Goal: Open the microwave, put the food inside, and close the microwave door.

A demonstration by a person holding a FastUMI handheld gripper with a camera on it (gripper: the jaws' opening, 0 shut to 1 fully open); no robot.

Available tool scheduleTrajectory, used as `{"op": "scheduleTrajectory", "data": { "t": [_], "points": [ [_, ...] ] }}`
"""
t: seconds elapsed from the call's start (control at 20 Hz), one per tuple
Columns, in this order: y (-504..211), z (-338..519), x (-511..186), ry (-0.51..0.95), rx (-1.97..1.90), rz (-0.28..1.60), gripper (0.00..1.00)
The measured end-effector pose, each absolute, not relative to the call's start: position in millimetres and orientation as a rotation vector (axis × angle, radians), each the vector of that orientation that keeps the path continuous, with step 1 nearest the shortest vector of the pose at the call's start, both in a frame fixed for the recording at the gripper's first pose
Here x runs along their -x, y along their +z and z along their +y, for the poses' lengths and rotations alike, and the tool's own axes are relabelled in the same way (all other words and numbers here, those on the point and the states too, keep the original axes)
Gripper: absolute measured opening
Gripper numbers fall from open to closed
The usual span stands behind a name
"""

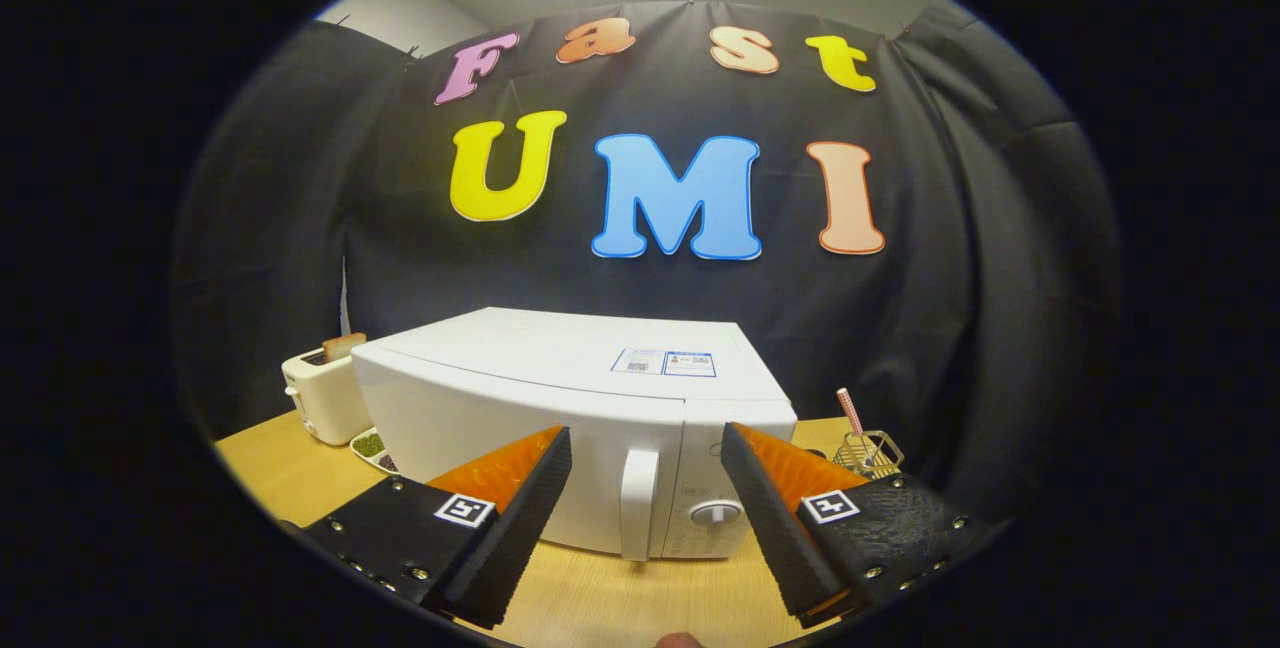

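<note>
Nearest us, the gripper [645, 448] holds its two fingers spread wide, nothing between them. Just beyond them, a white microwave [560, 408] sits on the wooden table [620, 598], door closed, its upright handle [639, 503] showing in the gap; the fingers hide its lower corners. Behind its left side a toaster [322, 393] is partly hidden.

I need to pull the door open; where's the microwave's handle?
The handle stands upright between the open gripper's fingers, just ahead, left of the dial.
</note>
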State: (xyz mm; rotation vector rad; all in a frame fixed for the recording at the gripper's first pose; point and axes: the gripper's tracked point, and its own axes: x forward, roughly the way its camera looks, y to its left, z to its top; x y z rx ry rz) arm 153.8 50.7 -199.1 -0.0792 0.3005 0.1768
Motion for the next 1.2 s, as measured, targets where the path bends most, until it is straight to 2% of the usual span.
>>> {"op": "scheduleTrajectory", "data": {
  "t": [0.75,0.8,0.85,1.0,1.05,1.1,1.15,1.2],
  "points": [
    [-289,52,-169,0.169,0.115,0.512,0.96],
    [-291,51,-170,0.159,0.121,0.519,0.93],
    [-294,52,-171,0.157,0.124,0.525,0.77],
    [-300,51,-173,0.143,0.124,0.548,0.65],
    [-301,54,-170,0.153,0.107,0.561,0.53],
    [-304,57,-171,0.15,0.09,0.57,0.5],
    [-303,56,-171,0.145,0.082,0.575,0.31],
    [-304,56,-171,0.143,0.08,0.58,0.31]
  ]
}}
